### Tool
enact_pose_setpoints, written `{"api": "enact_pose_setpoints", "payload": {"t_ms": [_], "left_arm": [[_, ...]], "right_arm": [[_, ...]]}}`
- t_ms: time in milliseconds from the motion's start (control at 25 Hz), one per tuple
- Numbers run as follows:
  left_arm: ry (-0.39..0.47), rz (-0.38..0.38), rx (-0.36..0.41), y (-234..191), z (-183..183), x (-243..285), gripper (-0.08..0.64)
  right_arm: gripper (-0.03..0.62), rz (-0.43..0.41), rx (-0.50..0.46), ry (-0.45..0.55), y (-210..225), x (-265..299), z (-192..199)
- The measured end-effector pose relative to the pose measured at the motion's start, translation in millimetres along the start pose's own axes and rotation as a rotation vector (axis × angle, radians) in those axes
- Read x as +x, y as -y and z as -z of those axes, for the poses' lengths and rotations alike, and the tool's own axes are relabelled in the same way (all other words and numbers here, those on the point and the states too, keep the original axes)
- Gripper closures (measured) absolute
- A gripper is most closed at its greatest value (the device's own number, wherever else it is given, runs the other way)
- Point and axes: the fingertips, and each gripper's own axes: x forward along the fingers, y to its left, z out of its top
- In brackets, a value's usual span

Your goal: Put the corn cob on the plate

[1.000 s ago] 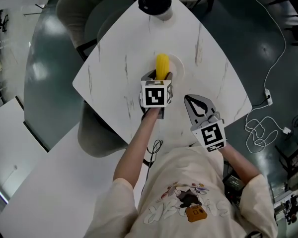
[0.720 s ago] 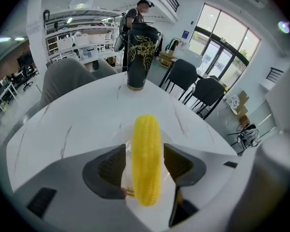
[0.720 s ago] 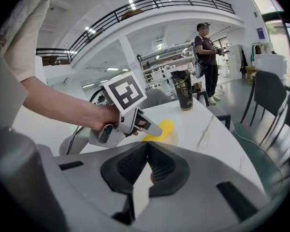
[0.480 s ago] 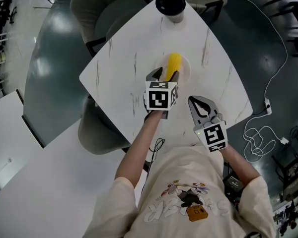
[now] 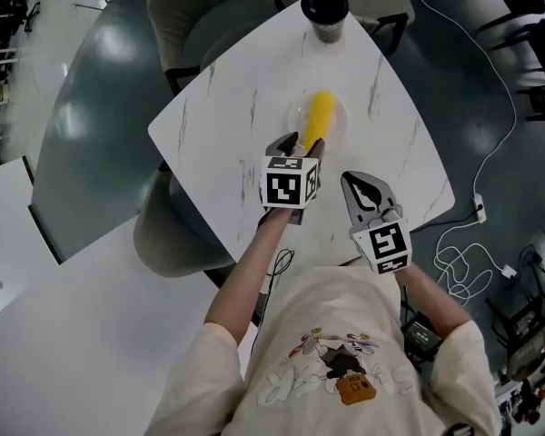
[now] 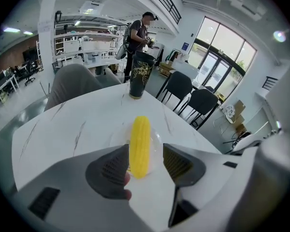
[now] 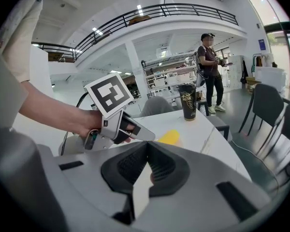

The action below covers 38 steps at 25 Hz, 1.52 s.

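Observation:
The yellow corn cob (image 5: 319, 116) lies on a small clear plate (image 5: 340, 122) near the middle of the white marble table (image 5: 227, 143). My left gripper (image 5: 301, 144) is open just short of the cob's near end. In the left gripper view the cob (image 6: 140, 143) lies lengthwise on the plate (image 6: 117, 140) beyond the jaws of that gripper (image 6: 145, 162), with a gap on each side. My right gripper (image 5: 357, 183) hovers shut and empty over the table's near right part. From its own view its jaws (image 7: 146, 164) meet, with the cob (image 7: 169, 137) beyond them.
A tall dark cup (image 5: 325, 11) stands at the table's far corner, also visible as the cup (image 6: 141, 76) behind the plate. Grey chairs (image 5: 195, 12) ring the table. A white cable (image 5: 477, 209) trails on the floor at right. A person (image 7: 209, 62) stands far off.
A second ago the left gripper's jaws stood around the cob's near end; now they have drawn back a little and the cob lies free on the plate. The right gripper has barely moved.

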Motion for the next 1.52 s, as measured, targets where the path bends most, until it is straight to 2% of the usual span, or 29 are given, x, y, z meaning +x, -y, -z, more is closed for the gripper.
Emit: {"api": "enact_pose_setpoints", "payload": {"t_ms": [480,600,760,800,880,920,1080,1400,1520], "left_arm": [[0.074,0.008,-0.013,13.9,17.9,-48.2,0.336],[0.095,-0.005,-0.012,13.2,22.3,-60.4,0.381],[0.113,-0.003,-0.001,17.3,29.3,-73.9,0.392],[0.116,-0.001,0.004,19.0,32.3,-77.6,0.416],[0.128,0.004,0.019,21.5,38.3,-85.3,0.546],[0.132,0.009,0.032,22.9,41.3,-88.8,0.554],[0.137,0.015,0.075,29.0,52.8,-106.7,0.555],[0.201,0.038,0.046,37.1,72.2,-148.0,0.555],[0.21,0.044,0.052,41.8,82.6,-162.3,0.555]], "right_arm": [[0.588,0.047,0.031,0.044,-8.8,-27.8,-10.3],[0.588,0.047,0.051,0.062,-11.7,-32.9,-13.1],[0.588,0.016,0.075,0.058,-17.7,-36.3,-12.7],[0.588,0.002,0.076,0.054,-20.9,-37.2,-12.1],[0.588,-0.017,0.071,0.048,-29.0,-39.4,-11.3],[0.588,-0.015,0.065,0.048,-32.4,-41.3,-11.0],[0.588,-0.006,0.078,0.039,-43.9,-49.2,-7.8],[0.588,-0.021,0.096,0.019,-67.5,-57.8,-2.5],[0.588,-0.061,0.073,0.005,-84.8,-65.1,-1.1]]}}
